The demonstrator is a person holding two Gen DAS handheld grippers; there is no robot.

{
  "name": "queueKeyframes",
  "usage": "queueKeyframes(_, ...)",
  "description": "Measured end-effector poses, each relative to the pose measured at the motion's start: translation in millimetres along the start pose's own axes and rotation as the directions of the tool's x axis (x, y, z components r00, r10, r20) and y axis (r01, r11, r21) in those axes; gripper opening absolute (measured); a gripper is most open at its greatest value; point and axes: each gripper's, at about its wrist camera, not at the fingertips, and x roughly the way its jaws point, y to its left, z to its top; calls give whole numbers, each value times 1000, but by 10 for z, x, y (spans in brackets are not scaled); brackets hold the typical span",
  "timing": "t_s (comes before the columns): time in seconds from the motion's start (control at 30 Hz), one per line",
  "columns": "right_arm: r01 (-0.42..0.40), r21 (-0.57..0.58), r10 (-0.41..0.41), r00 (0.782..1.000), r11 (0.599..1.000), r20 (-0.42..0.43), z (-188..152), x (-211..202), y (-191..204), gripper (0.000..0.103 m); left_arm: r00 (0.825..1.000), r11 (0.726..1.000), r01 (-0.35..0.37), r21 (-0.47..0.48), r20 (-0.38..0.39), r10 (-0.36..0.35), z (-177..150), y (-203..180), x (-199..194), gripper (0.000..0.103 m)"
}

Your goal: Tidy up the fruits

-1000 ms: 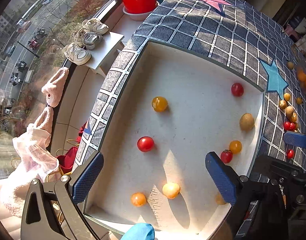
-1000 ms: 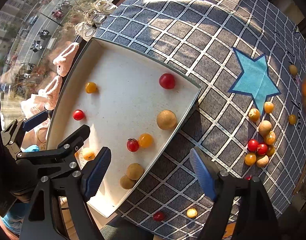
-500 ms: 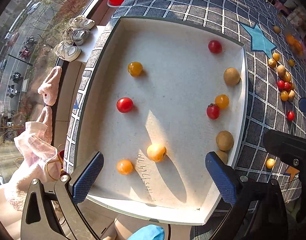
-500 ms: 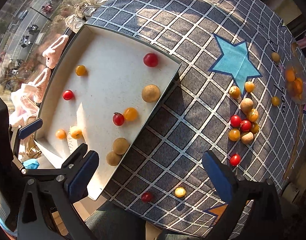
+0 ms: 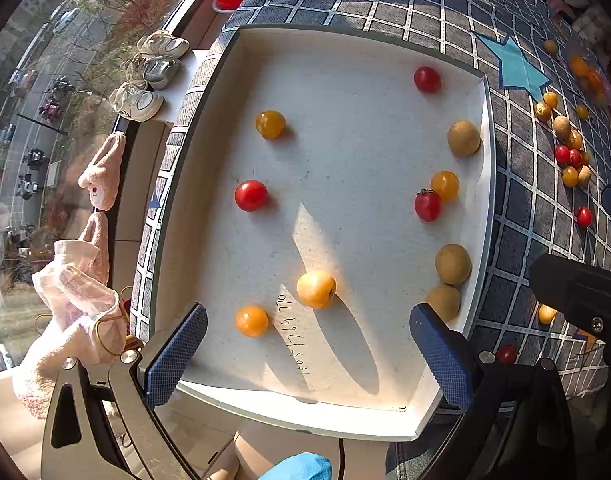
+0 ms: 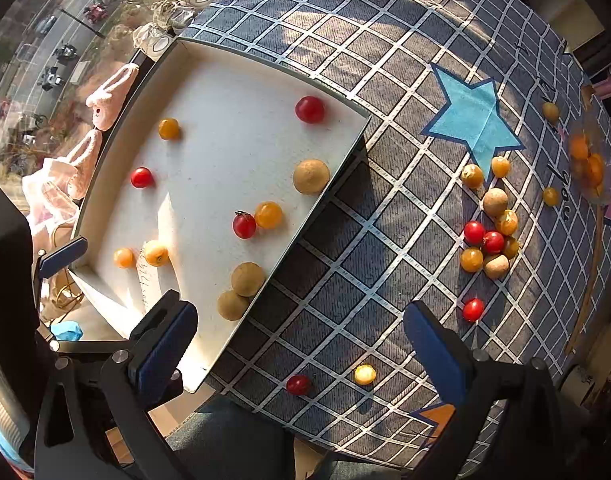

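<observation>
Fruits in tray: the white tray (image 5: 483, 184) holds three red tomatoes, five yellow-orange ones and three brown round fruits, loosely scattered.
Red tomato and yellow tomato pair: a stemmed red tomato (image 5: 427, 205) touches a yellow tomato (image 5: 444, 185) near the tray's right wall.
Brown pair: two brown fruits (image 5: 452, 264) lie against the right wall, touching each other, close to the near right corner.
Far corner: one red tomato (image 5: 427, 79) sits alone near the far right corner; a third brown fruit (image 5: 464, 138) rests against the right wall.
Left half: a yellow tomato (image 5: 270, 124) and a red tomato (image 5: 250, 195) lie well apart from the rest.
Near end: two orange fruits (image 5: 316, 289) lie beside handwriting on the tray floor.
Loose pile: a cluster of fruits (image 6: 490, 232) lies on the checked cloth (image 6: 345, 272) below the blue star (image 6: 471, 116).
Strays: a red tomato (image 6: 472, 309), a yellow one (image 6: 364, 374) and another red (image 6: 298, 384) lie singly on the cloth.
Left gripper (image 5: 305, 354): jaws wide apart, holding nothing, hanging above the tray's near end; the blue pads (image 5: 173, 354) touch no fruit.
Right gripper (image 6: 301, 354): jaws wide apart, empty, above the cloth just beside the tray's near right corner.
Beyond: shoes (image 5: 151, 74) on a ledge by the window.
</observation>
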Motion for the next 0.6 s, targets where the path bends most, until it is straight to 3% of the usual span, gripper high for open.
queueKeyframes(0.4, -2, 11, 2, 1000, 1000, -2, -5, 20, -26, 103, 1000, 1000, 3, 1, -14, -3, -17, -55, 16, 102)
queueKeyframes(0.6, -2, 11, 2, 1000, 1000, -2, -10, 23, -24, 103, 999, 1000, 21, 17, 26, -22, -31, -43, -29, 102)
